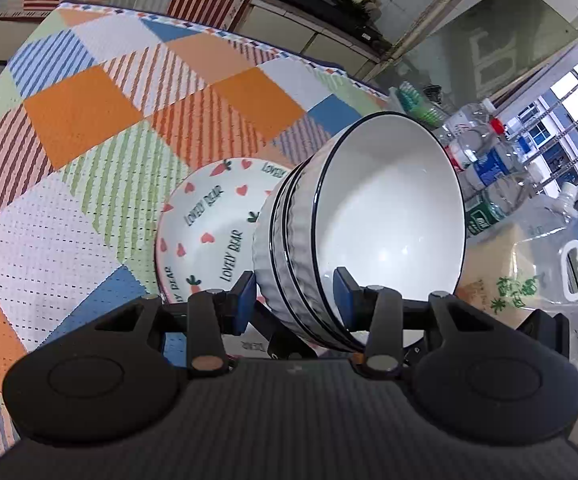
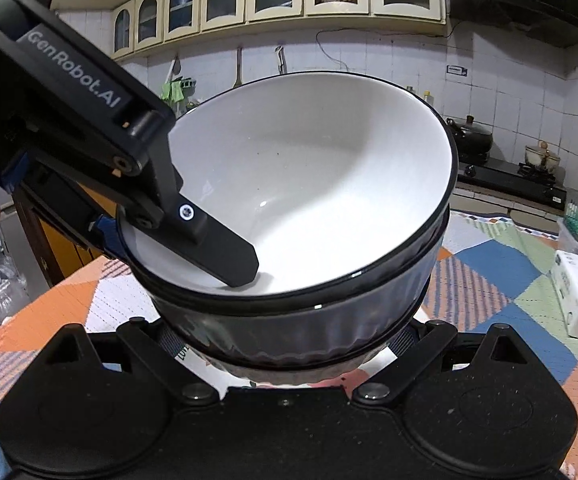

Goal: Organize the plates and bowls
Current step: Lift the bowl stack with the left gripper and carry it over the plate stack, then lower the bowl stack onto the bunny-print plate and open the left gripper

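- Table (image 1: 89, 120) with the loud patchwork cloth takes up most of the left wrist view, and it's where everything is getting sorted.
- Stack of bowls (image 1: 369, 216), white inside with dark rims, looks like three nested, tilted and up off the table, so my guess is the bowl stacking is basically done and it just needs parking somewhere.
- Plate (image 1: 205, 232) with hearts and "LOVELY BEAR" sits right behind the stack; can't tell if it's resting on the table or being carried along.
- Left tongs (image 1: 295, 294) are clamped narrow on the stack's wall, one pad inside, one outside.
- Right tongs (image 2: 285, 340) sit under the stack in their own view; fingers are mostly hidden by the bowls, so can't tell if they're gripping anything.
- Bottles (image 1: 485, 160) off the table edge aren't part of this.
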Demonstrator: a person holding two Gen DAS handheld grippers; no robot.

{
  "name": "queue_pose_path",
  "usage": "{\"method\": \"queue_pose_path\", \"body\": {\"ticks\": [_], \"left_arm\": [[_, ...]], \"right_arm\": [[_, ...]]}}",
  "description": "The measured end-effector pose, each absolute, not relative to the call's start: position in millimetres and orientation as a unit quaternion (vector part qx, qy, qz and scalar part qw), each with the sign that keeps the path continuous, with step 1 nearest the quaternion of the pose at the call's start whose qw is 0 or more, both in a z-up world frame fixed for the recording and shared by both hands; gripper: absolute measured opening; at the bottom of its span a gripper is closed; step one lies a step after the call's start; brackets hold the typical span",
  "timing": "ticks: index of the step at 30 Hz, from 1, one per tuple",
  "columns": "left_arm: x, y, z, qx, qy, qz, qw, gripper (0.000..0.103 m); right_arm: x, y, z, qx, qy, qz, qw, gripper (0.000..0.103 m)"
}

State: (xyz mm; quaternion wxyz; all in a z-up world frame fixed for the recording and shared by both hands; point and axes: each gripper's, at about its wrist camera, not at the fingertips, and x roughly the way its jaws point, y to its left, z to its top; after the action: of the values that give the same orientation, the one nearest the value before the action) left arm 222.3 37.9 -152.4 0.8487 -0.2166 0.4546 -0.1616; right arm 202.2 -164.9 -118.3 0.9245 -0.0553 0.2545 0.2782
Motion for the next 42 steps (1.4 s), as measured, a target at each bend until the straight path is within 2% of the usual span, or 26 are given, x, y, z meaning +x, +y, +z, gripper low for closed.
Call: {"method": "queue_pose_path", "body": {"ticks": [19,34,42], "left_arm": [[250.3,40.1,-203.9,-0.231,0.483,-0.169,0.828,0.040],[252.9,45.8,-213.4,-0.255,0.480,-0.163,0.824,0.041],[245.2,46.5,-204.9,-0.250,0.471,-0.147,0.833,0.041]], "right_arm": [[219.5,-152.1,-142.5,-0.060,0.325,0.245,0.911,0.098],[209.8,-145.8,-151.3,-0.062,0.317,0.220,0.921,0.097],[210.8,-139.5,-146.4,-0.055,0.347,0.197,0.915,0.097]]}}
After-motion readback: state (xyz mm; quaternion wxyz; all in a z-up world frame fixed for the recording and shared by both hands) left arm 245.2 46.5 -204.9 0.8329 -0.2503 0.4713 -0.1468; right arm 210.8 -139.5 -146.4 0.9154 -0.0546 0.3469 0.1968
